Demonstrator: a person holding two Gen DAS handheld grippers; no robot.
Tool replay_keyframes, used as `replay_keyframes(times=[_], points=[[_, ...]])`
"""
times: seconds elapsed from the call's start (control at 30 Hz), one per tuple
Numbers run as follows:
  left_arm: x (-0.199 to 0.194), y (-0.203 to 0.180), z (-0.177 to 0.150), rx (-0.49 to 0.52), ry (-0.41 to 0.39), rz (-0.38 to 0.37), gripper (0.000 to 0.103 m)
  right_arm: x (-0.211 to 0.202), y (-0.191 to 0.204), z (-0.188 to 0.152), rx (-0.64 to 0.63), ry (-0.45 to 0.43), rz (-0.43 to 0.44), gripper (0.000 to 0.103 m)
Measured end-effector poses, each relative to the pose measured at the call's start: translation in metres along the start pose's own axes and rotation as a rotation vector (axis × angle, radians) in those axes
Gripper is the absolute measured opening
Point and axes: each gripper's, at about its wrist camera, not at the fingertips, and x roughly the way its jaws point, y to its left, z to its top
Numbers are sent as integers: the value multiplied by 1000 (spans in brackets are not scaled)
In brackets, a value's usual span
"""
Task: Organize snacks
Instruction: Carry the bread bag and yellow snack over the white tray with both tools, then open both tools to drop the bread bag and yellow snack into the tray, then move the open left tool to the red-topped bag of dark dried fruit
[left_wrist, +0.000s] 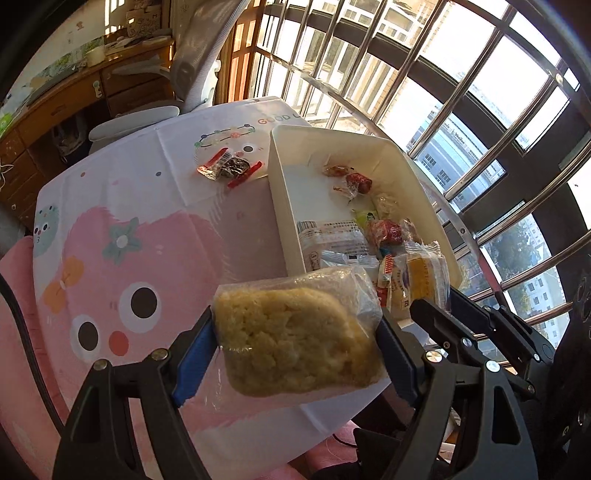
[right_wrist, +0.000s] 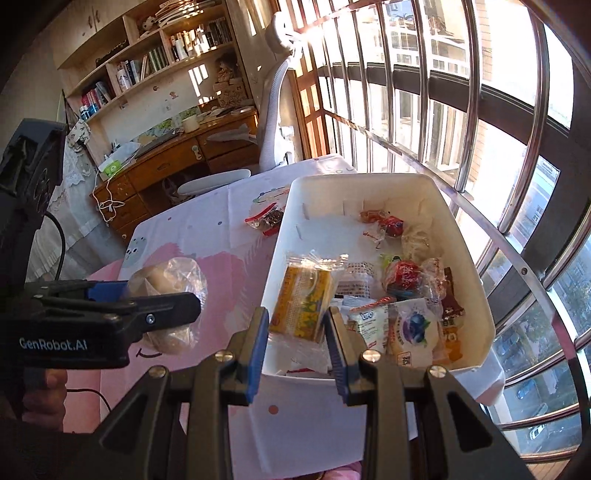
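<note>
My left gripper (left_wrist: 297, 341) is shut on a clear-wrapped yellow cake (left_wrist: 295, 336), held above the table just left of the white bin (left_wrist: 284, 192). The cake also shows in the right wrist view (right_wrist: 170, 277), held by the left gripper (right_wrist: 162, 301). My right gripper (right_wrist: 297, 332) is shut on a yellow wrapped snack pack (right_wrist: 304, 299), held over the near end of the white bin (right_wrist: 472, 258). The same pack shows in the left wrist view (left_wrist: 424, 277). The bin holds several wrapped snacks, among them red candies (right_wrist: 400, 275).
A small pile of red and dark wrapped snacks (left_wrist: 231, 168) lies on the pink cartoon tablecloth (left_wrist: 122, 258) beside the bin's far left corner. A barred window (right_wrist: 480, 129) runs along the right. A white office chair (right_wrist: 277, 122) and a wooden desk (right_wrist: 173, 162) stand beyond the table.
</note>
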Motion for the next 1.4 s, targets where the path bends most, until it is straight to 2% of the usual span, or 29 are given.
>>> replay_keyframes(times=[0.27,0.47,0.77,0.93,1.07,1.4], points=[[20,-48,6,-33,-4,-14,80,-2,-54,9,-76,43,68,32],[30,-85,18,-39,-58,-15,80,-1,-89,20,-130,55,97,32],[42,-111,30,-100,-102,10,81,3,-128,37,-168,60,133,32],[50,-104,29,-177,-61,52,86,14,-142,38,-139,98,171,34],[45,-93,28,-230,-60,76,88,22,-145,38,-116,120,195,35],[35,-51,34,-368,-45,136,90,41,-146,36,-81,200,196,39]])
